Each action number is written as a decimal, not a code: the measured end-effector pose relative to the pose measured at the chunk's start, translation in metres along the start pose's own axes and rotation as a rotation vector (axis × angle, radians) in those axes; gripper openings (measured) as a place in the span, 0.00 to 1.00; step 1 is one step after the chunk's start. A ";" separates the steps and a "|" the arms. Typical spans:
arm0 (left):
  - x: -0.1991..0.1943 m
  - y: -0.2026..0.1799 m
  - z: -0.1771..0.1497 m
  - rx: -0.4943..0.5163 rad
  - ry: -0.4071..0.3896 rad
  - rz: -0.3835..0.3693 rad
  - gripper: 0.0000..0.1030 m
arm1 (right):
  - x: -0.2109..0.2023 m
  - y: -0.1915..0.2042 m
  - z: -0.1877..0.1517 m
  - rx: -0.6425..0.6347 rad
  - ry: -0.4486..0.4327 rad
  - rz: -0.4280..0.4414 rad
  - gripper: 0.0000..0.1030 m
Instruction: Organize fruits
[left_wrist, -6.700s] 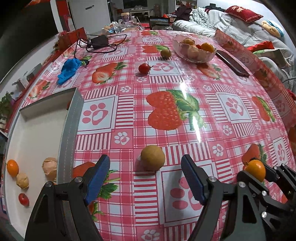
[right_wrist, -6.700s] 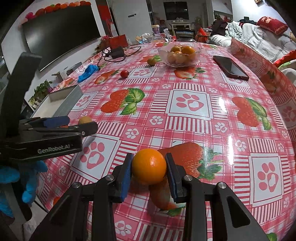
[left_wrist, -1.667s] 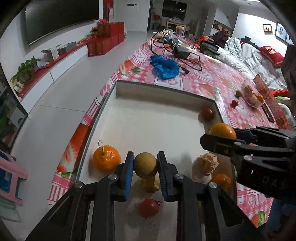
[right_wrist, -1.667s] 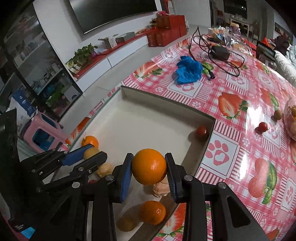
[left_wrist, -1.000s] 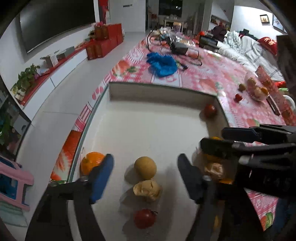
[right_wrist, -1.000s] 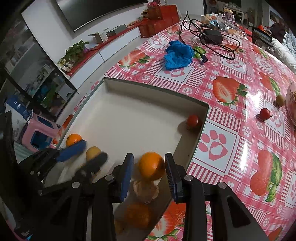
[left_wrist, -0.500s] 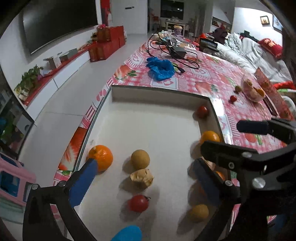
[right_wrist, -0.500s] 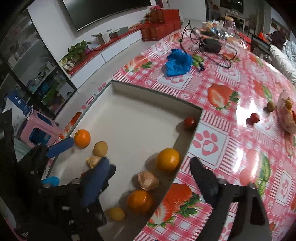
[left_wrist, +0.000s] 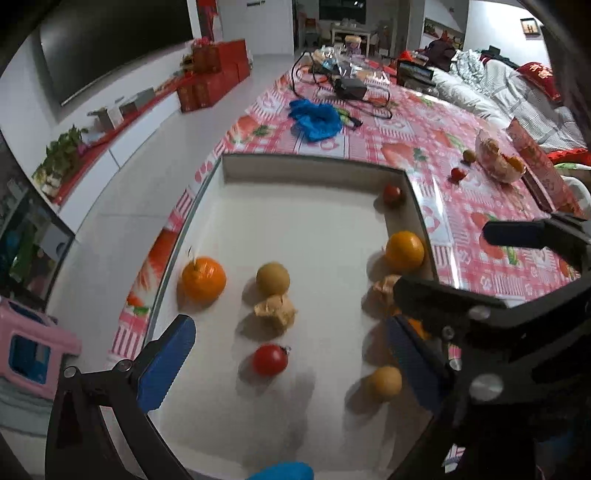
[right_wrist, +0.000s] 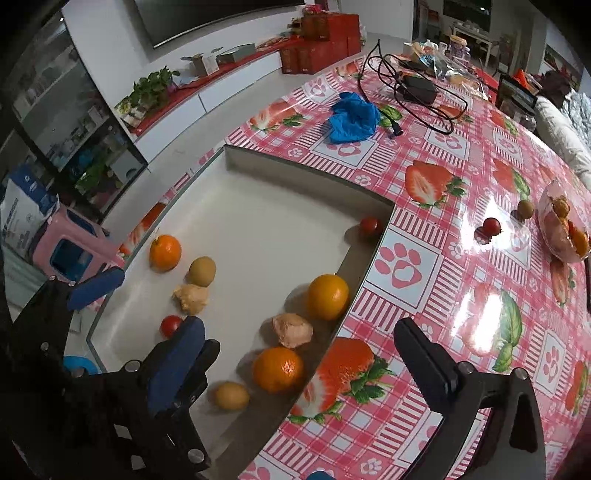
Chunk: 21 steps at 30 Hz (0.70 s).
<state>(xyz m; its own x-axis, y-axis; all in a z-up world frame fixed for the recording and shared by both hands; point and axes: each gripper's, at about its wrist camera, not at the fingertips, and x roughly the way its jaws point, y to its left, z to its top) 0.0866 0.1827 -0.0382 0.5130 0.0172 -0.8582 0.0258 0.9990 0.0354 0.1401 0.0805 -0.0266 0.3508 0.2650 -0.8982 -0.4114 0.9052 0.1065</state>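
Both fruits that were clamped 1.7 s ago now lie loose in the white tray (left_wrist: 314, 166): the brown round fruit (left_wrist: 273, 278) sits apart from the left gripper (left_wrist: 291, 354), whose blue-padded jaws are spread wide and hold nothing, and the large orange (right_wrist: 328, 296) rests against the tray's right wall, ahead of the right gripper (right_wrist: 299, 354), also spread wide and holding nothing.

On the checked tablecloth (right_wrist: 461, 177) beyond the tray lie a crumpled blue glove (right_wrist: 354, 117), a black adapter with its cable (right_wrist: 417, 85), a loose cherry tomato (right_wrist: 491, 226), a small brown fruit (right_wrist: 525, 209) and a glass bowl of fruit (right_wrist: 561, 229) at the right edge. In the left wrist view the right gripper's black frame crosses in front of the tray's right side and partly hides the fruit there.

Inside the tray, the stemmed orange (left_wrist: 204, 279) lies near the left wall, just left of the brown round fruit, with a pale crinkled fruit (left_wrist: 275, 311) touching or nearly touching it and a red tomato (left_wrist: 270, 360) nearer the left gripper. A second tomato (right_wrist: 369, 225) sits in the far right corner. Along the right wall, nearer than the large orange, lie another pale crinkled fruit (right_wrist: 292, 329), a second orange (right_wrist: 277, 368) and a small yellowish fruit (right_wrist: 232, 396), all between the right gripper's fingers in its own view.
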 end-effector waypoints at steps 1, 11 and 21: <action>0.000 -0.001 -0.002 0.002 0.007 0.010 1.00 | -0.001 0.001 0.000 -0.001 0.003 -0.004 1.00; -0.008 -0.005 -0.013 0.003 0.023 0.023 1.00 | -0.005 0.000 -0.010 -0.004 0.028 -0.012 1.00; -0.011 -0.010 -0.020 0.024 0.025 0.020 1.00 | -0.007 0.002 -0.019 -0.018 0.042 -0.023 1.00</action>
<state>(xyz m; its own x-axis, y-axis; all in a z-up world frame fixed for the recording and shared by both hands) 0.0636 0.1729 -0.0398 0.4919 0.0383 -0.8698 0.0362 0.9973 0.0644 0.1214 0.0739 -0.0283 0.3249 0.2297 -0.9174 -0.4192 0.9046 0.0780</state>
